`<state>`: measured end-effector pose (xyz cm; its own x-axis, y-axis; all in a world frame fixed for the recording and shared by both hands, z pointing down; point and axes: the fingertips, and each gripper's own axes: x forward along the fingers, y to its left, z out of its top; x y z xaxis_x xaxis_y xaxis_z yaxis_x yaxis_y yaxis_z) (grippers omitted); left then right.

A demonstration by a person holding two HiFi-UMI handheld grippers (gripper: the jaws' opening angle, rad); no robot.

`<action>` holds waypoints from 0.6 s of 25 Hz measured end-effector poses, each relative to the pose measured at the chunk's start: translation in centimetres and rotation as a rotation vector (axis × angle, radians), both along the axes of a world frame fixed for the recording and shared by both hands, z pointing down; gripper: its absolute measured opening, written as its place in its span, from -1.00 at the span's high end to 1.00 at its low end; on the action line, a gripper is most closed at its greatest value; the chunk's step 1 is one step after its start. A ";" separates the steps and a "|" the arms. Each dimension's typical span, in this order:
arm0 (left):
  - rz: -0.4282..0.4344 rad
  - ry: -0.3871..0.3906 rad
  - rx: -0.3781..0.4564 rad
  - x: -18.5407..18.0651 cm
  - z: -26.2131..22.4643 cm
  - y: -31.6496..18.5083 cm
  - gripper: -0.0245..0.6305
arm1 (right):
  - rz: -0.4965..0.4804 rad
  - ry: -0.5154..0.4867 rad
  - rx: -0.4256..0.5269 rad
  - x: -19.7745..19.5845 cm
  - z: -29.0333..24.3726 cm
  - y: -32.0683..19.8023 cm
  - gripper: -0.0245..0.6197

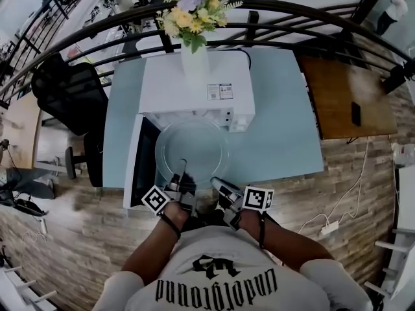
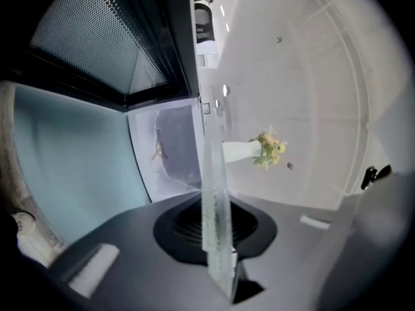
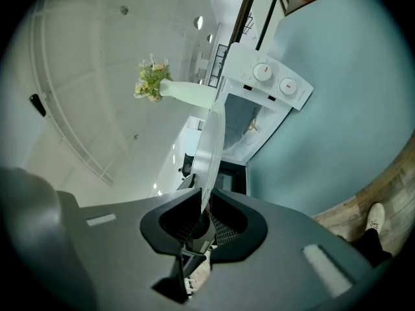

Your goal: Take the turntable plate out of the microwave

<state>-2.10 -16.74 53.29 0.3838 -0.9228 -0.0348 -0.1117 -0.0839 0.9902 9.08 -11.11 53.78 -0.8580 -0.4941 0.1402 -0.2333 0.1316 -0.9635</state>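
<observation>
Pale blue table (image 1: 279, 109) beneath microwave (image 1: 194, 86); plank floor (image 1: 343, 193).

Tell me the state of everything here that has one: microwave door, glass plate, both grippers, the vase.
microwave door: open, swung to the left.
glass plate: out of the microwave, held in the air in front of it.
left gripper: shut on the plate's near rim.
right gripper: shut on the plate's near rim.
vase: upright on top of the microwave, with flowers in it.
</observation>
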 end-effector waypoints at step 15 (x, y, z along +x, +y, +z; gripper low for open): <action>0.126 -0.019 0.011 -2.5 -2.9 6.1 0.69 | 0.093 -0.010 0.100 -3.1 -3.8 6.9 0.79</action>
<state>-4.57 -10.60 50.36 0.4972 -0.8669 -0.0361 -0.1186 -0.1091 0.9869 6.00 -4.20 49.97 -0.8091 -0.5825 0.0779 -0.2394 0.2057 -0.9489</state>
